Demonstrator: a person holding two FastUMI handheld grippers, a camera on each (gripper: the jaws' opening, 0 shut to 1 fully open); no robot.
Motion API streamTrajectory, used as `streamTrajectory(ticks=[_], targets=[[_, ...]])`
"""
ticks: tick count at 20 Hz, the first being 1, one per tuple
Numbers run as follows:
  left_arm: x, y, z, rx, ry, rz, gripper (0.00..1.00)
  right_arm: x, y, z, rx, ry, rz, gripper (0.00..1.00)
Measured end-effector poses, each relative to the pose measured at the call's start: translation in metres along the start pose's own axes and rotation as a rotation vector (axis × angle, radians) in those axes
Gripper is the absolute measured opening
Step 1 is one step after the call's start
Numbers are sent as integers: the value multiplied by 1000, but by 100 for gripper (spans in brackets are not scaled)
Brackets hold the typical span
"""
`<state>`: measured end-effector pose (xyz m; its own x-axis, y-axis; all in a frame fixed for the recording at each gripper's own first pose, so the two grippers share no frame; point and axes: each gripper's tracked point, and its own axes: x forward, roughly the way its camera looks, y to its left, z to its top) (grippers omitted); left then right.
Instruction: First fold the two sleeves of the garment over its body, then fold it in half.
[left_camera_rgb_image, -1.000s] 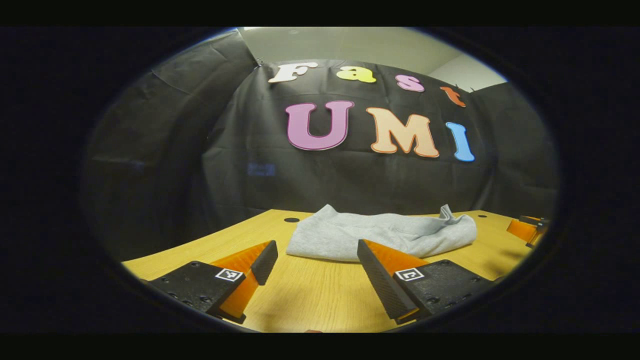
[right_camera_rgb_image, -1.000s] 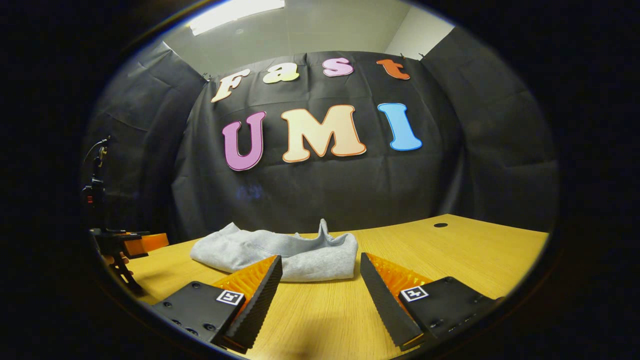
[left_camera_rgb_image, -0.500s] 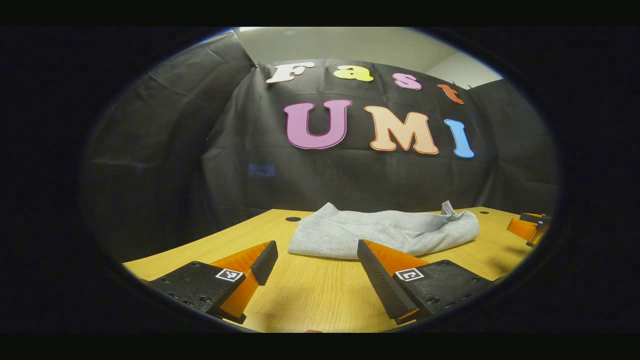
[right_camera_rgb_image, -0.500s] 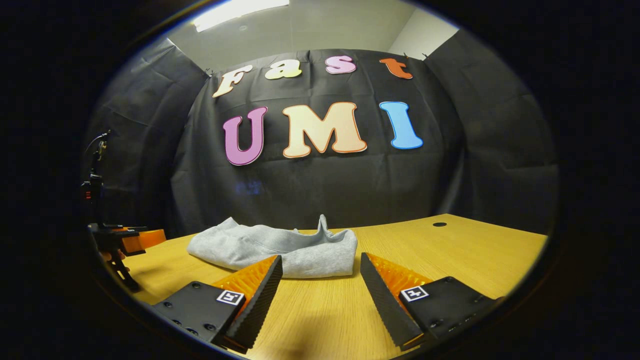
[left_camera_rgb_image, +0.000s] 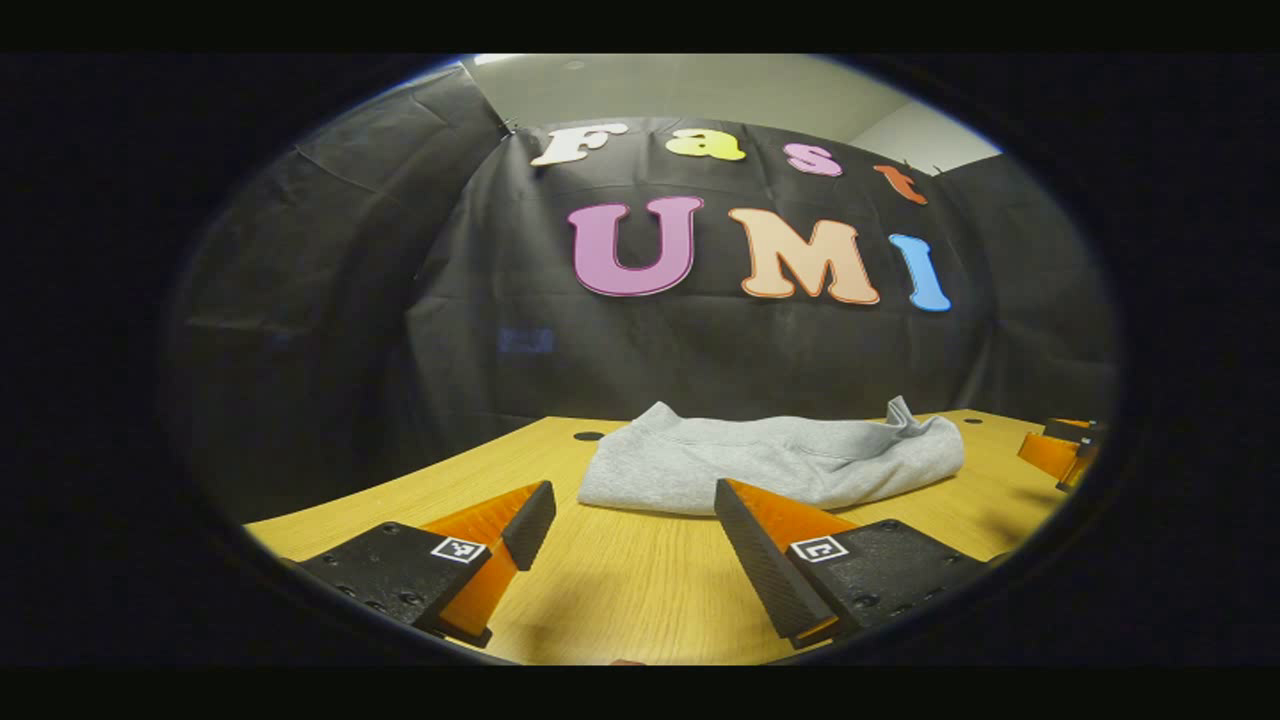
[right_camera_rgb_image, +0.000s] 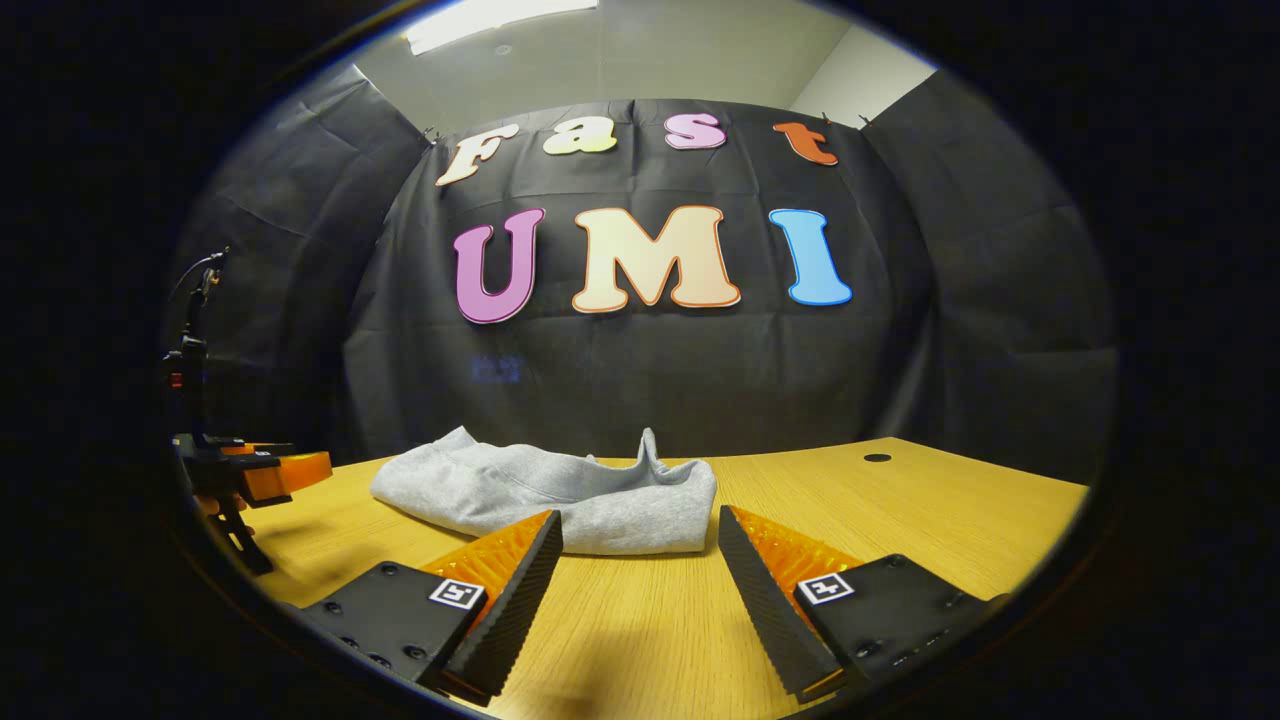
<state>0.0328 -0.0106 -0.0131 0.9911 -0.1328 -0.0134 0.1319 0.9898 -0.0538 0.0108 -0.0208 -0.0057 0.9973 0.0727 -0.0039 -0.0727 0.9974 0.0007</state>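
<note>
You have 1 grey garment (left_camera_rgb_image: 770, 468) lying bunched on the table (left_camera_rgb_image: 640, 590). Your left gripper (left_camera_rgb_image: 630, 515) and right gripper (right_camera_rgb_image: 640, 545) both gape, grasping nothing.

Right gripper (right_camera_rgb_image: 640, 585) sits low over the wooden table (right_camera_rgb_image: 960, 510), fingers spread wide apart w/ nothing between them but bare tabletop. Grey garment (right_camera_rgb_image: 560, 490) lies bunched in a folded heap just past the fingertips, more toward the left finger (right_camera_rgb_image: 515, 590), not touching afaict. One little peak of fabric sticks up near its right end. Left gripper (right_camera_rgb_image: 262, 472) shows at the far left edge, well apart from the cloth; can't tell how its fingers are set. Small dark hole (right_camera_rgb_image: 877, 458) in the table on the right, towards the back.
</note>
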Motion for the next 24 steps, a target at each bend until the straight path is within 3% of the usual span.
streamTrajectory(ticks=[9, 24], targets=[[-1, -3, 4, 53, -29, 5, 94, 3, -3, 1, 1, 0, -9, 97], [-1, 0, 5, 45, -29, 13, 94, 3, -6, -1, 0, 0, -15, 97]])
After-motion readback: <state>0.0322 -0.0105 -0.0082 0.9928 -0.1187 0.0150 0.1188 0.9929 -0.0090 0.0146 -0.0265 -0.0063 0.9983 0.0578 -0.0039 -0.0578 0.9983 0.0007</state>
